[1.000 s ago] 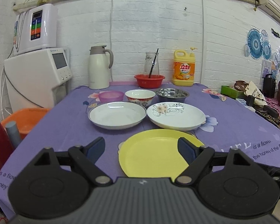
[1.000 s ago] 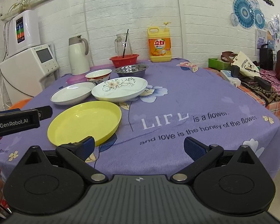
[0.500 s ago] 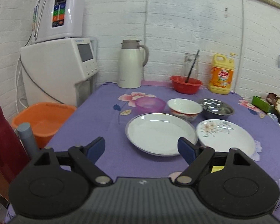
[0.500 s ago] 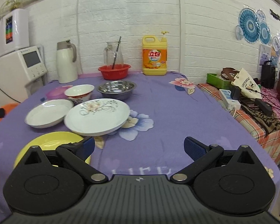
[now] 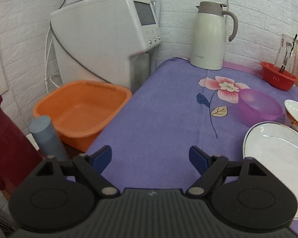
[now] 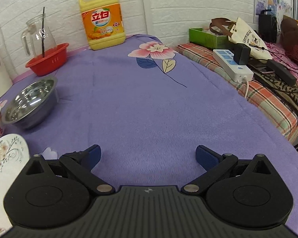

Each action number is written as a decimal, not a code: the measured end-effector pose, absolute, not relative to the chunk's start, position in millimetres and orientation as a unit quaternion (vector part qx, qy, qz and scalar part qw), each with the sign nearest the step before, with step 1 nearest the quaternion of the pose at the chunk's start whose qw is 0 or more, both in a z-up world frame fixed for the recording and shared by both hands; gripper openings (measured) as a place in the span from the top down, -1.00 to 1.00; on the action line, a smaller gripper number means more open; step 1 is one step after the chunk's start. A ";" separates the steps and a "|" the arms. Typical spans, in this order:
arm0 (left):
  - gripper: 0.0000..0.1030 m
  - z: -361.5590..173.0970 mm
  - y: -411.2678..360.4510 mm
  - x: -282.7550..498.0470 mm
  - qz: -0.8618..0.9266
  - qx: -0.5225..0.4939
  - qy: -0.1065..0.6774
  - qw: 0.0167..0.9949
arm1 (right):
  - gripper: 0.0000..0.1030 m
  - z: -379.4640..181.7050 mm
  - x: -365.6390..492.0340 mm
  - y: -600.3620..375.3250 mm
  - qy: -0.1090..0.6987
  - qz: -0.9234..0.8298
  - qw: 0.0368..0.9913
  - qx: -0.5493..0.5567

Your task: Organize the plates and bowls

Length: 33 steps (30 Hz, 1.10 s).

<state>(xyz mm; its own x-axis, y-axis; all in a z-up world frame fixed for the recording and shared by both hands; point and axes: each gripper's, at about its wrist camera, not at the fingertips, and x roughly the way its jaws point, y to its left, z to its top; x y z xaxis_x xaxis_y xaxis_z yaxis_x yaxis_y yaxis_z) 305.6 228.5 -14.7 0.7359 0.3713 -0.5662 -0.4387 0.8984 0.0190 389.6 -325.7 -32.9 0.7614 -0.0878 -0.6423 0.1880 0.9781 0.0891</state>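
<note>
Both tools are empty. The left hand-held gripper (image 5: pixel 150 157) hangs with its jaws spread over bare purple cloth on the bench (image 5: pixel 159 119), and the right hand-held gripper (image 6: pixel 148 156) is likewise released over open cloth.

The dishes lie between the two views. A white plate (image 5: pixel 276 158) sits at the left view's right edge, with a purple bowl (image 5: pixel 258 107) and a red-patterned bowl (image 5: pixel 296 113) just behind it. In the right view a flowered plate (image 6: pixel 6 158) lies at the left edge, with a steel bowl (image 6: pixel 29 101) behind it.

To do the step well, each tool should probably swing inward toward its nearest plate, meet the rim low and level, and close only once a pad is under the lip, so that the plate does not skid on the cloth.
</note>
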 end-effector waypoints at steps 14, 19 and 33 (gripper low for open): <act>-0.63 -36.1 243.0 350.8 0.230 -0.080 0.301 0.922 | -1.00 -39.2 410.0 -319.3 0.317 -0.073 0.945 0.038; -0.64 -36.6 244.2 351.5 0.230 -0.083 0.300 0.922 | -1.00 -39.2 409.5 -319.2 0.316 -0.074 0.945 0.038; -0.99 -38.7 245.9 355.1 0.231 -0.085 0.311 0.918 | -1.00 -39.7 409.1 -319.0 0.316 -0.074 0.945 0.037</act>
<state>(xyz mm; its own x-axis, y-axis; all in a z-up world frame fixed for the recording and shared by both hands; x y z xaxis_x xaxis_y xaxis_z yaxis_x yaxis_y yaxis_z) 355.1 245.9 -38.7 0.6989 0.3722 -0.6107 -0.4776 0.8785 -0.0112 409.1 -319.0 -39.7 0.7891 -0.1154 -0.6034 0.1626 0.9864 0.0240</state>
